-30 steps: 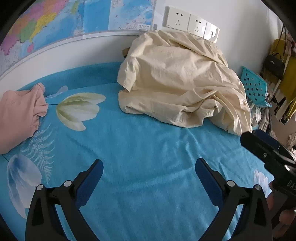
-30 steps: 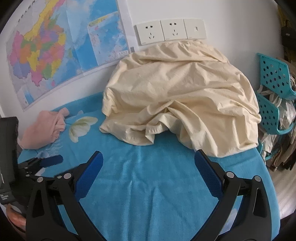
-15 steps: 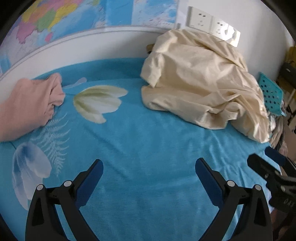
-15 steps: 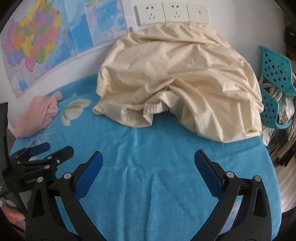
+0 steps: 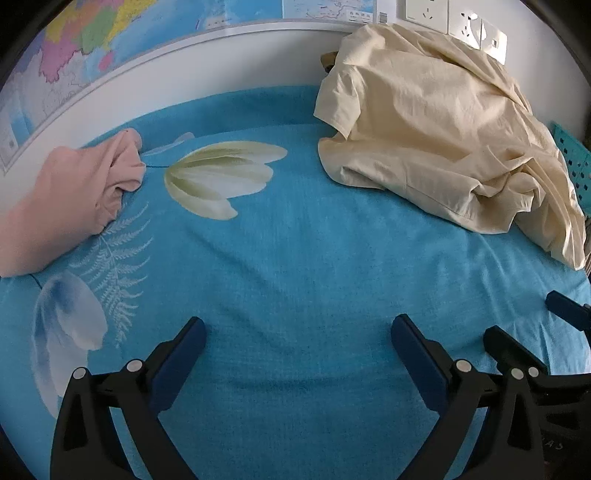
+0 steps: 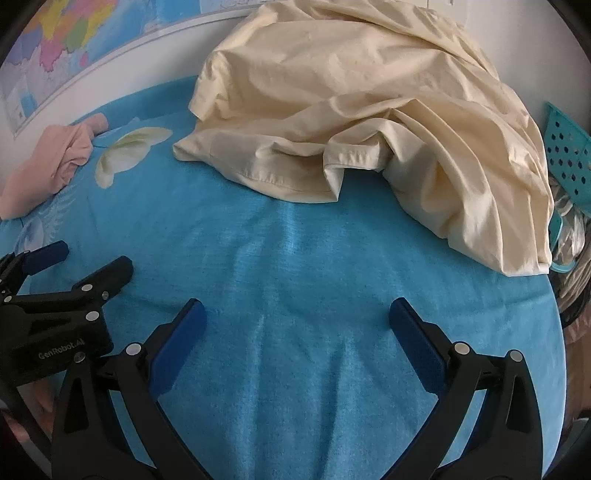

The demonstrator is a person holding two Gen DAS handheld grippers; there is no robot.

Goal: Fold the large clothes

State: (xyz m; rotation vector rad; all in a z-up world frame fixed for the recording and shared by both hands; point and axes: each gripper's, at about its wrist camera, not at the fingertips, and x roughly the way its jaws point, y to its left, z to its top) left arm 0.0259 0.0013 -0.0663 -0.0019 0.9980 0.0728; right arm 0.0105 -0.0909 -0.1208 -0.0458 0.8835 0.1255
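A large cream garment [image 5: 436,133] [image 6: 369,99] lies crumpled in a heap at the back right of the blue bed cover, against the wall. A pink garment [image 5: 62,199] [image 6: 48,158] is bunched at the back left. My left gripper [image 5: 297,334] is open over bare blue cover, well short of both garments. My right gripper [image 6: 295,317] is also open, with nothing between its fingers, and the cream heap's hem is a short way ahead of it. The left gripper shows at the left edge of the right wrist view [image 6: 62,266], and the right gripper at the right edge of the left wrist view [image 5: 535,332].
The blue cover [image 5: 295,258] has a printed white flower [image 5: 221,181]. A map [image 5: 92,44] and wall sockets [image 5: 454,18] are on the wall behind. A teal perforated basket [image 6: 565,155] and clutter sit off the bed's right edge.
Both grippers have dropped lower and moved in toward the bed; the cream heap looms larger in the right wrist view. Both stayed open and the garments have not moved.
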